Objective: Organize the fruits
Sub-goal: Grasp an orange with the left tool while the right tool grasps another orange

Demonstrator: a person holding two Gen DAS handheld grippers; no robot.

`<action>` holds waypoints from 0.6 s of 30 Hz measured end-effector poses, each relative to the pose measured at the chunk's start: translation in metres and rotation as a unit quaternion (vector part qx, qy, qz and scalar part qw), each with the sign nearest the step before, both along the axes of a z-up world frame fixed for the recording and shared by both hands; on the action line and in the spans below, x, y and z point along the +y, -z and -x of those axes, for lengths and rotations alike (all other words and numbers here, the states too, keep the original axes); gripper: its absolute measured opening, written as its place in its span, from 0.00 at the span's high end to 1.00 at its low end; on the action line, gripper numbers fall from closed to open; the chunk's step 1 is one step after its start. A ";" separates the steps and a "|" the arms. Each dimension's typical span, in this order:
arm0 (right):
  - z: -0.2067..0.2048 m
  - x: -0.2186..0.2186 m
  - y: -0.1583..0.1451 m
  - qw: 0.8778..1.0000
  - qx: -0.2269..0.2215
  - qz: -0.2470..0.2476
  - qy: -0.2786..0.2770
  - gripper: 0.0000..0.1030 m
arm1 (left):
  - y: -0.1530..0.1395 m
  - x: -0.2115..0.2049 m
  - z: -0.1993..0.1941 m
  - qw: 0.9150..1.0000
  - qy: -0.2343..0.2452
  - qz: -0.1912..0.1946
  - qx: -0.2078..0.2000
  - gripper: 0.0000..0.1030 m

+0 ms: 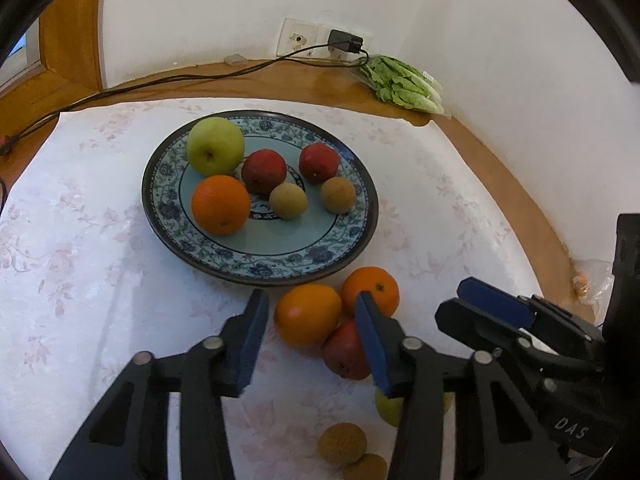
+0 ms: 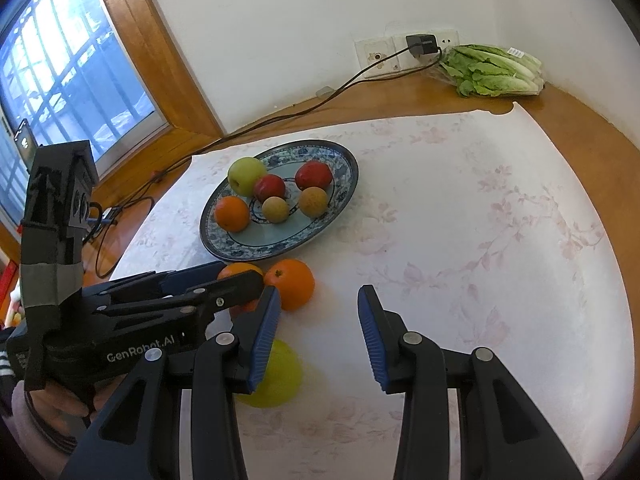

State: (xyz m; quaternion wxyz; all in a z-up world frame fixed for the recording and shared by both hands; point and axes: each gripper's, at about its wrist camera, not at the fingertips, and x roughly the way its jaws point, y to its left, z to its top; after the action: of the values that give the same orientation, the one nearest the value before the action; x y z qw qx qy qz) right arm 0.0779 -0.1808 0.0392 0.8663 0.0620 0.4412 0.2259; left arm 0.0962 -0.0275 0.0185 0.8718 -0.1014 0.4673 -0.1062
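A blue-patterned plate (image 1: 320, 256) (image 2: 344, 184) holds a green apple (image 1: 215, 145), an orange (image 1: 220, 204), two red apples (image 1: 264, 171) and two brown longans (image 1: 288, 201). In front of it on the cloth lie two oranges (image 1: 306, 314) (image 1: 374, 286), a red apple (image 1: 344, 354), a green apple (image 2: 280, 376) and two longans (image 1: 342, 442). My left gripper (image 1: 314, 346) is open, its fingers either side of the near orange. My right gripper (image 2: 318, 340) is open and empty above the cloth, beside the green apple; it also shows in the left wrist view (image 1: 492, 312).
The round wooden table (image 2: 580, 120) carries a white floral cloth (image 2: 480, 240). A bag of lettuce (image 1: 400, 84) lies at the back by the wall. A black cable (image 1: 180, 78) runs from a wall socket across the table's back left. A window (image 2: 60, 80) is at left.
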 end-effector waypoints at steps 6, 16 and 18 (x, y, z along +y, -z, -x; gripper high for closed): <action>0.000 0.000 0.001 1.000 0.003 -0.001 0.002 0.60 | 0.001 0.002 -0.001 1.000 -0.003 0.004 0.002 0.63; -0.001 0.005 0.003 1.000 0.005 0.005 -0.002 0.60 | -0.004 0.013 0.007 1.000 -0.013 0.010 -0.002 0.64; -0.001 0.007 0.003 1.000 0.005 0.008 -0.004 0.60 | -0.006 0.019 0.010 1.000 -0.021 0.011 -0.004 0.64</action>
State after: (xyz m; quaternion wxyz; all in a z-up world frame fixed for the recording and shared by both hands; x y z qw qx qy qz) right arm 0.0790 -0.1733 0.0366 0.8635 0.0548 0.4477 0.2258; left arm 0.0862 -0.0083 0.0243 0.8747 -0.1202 0.4601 -0.0931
